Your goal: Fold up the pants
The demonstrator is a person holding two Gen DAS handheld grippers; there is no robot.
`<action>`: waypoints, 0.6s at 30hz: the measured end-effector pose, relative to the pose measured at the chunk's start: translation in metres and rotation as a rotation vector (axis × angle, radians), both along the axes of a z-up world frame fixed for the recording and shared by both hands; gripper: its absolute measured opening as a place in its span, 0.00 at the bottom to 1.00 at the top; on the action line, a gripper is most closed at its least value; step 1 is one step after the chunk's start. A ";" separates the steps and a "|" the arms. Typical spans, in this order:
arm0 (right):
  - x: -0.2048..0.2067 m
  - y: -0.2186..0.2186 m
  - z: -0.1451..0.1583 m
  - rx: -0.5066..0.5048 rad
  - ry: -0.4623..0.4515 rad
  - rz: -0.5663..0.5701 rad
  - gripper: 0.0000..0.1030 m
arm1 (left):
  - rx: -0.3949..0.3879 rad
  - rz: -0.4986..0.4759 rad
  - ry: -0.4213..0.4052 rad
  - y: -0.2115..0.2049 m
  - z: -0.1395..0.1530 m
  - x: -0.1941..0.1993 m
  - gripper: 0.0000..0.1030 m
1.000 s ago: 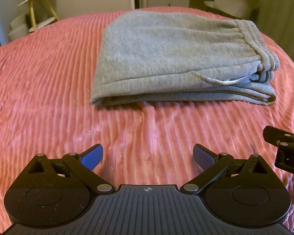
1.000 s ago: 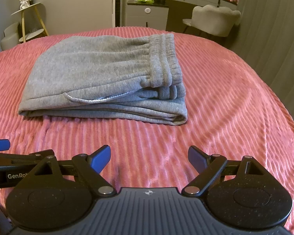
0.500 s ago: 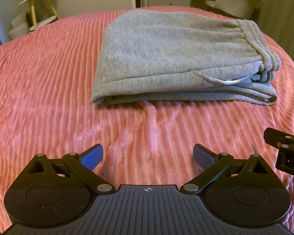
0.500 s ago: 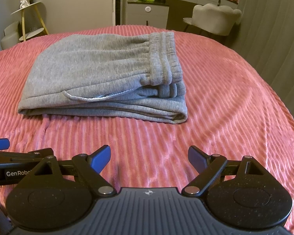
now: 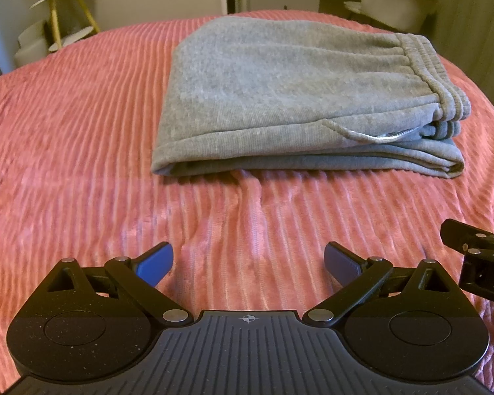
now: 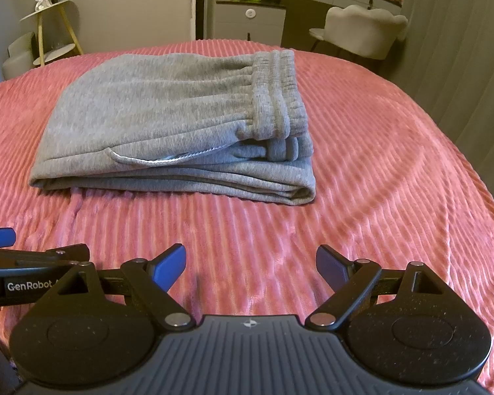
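Grey sweatpants (image 5: 289, 98) lie folded in a thick rectangle on the pink ribbed bedspread (image 5: 82, 164), waistband at the right end. They also show in the right wrist view (image 6: 168, 125). My left gripper (image 5: 248, 261) is open and empty, hovering over the bedspread well short of the pants' near edge. My right gripper (image 6: 251, 265) is open and empty too, just to the right of the left one and equally short of the pants. Part of the right gripper (image 5: 477, 263) shows at the left wrist view's right edge.
Beyond the bed stand a small round side table with yellow legs (image 6: 49, 23), a grey cabinet (image 6: 250, 16) and a pale upholstered chair (image 6: 365, 29). Grey curtains (image 6: 471, 49) hang on the right. The left gripper's body (image 6: 23, 270) shows low on the left.
Both grippers have drawn back very slightly from the pants and stay open. The pants have not moved.
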State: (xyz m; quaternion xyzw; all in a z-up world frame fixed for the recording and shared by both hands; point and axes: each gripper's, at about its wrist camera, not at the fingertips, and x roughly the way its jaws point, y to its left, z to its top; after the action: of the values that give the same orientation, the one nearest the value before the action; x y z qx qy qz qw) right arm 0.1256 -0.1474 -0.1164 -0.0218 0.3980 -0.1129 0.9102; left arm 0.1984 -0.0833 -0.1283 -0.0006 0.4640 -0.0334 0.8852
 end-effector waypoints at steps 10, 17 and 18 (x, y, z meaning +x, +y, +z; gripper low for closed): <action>0.000 0.001 -0.001 -0.007 0.000 0.010 0.84 | 0.002 -0.002 -0.008 -0.001 0.000 -0.001 0.98; 0.000 0.002 0.000 -0.007 0.002 0.011 0.84 | 0.003 -0.003 -0.007 -0.001 0.000 -0.001 0.98; -0.001 0.002 0.000 -0.006 0.000 0.013 0.84 | 0.003 -0.004 -0.006 0.000 0.000 -0.001 0.98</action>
State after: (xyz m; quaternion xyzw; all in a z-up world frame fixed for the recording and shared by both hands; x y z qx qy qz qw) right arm 0.1250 -0.1456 -0.1164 -0.0272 0.3974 -0.1084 0.9108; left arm 0.1977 -0.0836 -0.1283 0.0018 0.4614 -0.0344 0.8865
